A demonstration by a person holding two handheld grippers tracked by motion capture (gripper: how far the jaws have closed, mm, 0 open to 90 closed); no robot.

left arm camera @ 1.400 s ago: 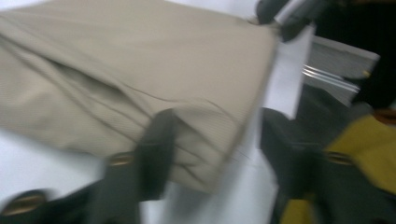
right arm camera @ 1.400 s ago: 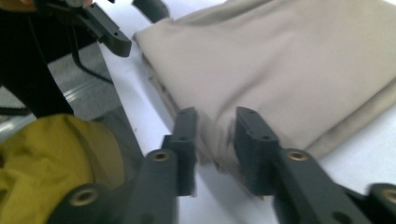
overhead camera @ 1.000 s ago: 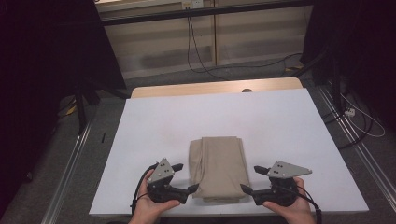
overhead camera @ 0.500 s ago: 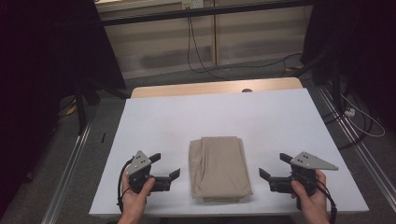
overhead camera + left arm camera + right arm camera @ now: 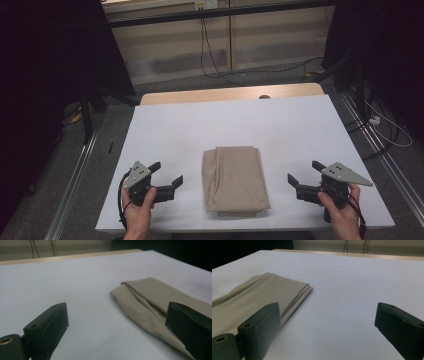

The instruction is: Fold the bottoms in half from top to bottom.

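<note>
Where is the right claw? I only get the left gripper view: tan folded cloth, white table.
Observer: In the high view the right claw sits at the cloth's other side, near the table's front edge, apart from the cloth and pointing towards it.
Operator: Holding anything?
Observer: No. Its jaws have just been opening and stand wide, with bare table between them.
Operator: Is the cloth tidy on that side?
Observer: Yes. The right gripper view shows its folded layers stacked evenly at the far corner.
</note>
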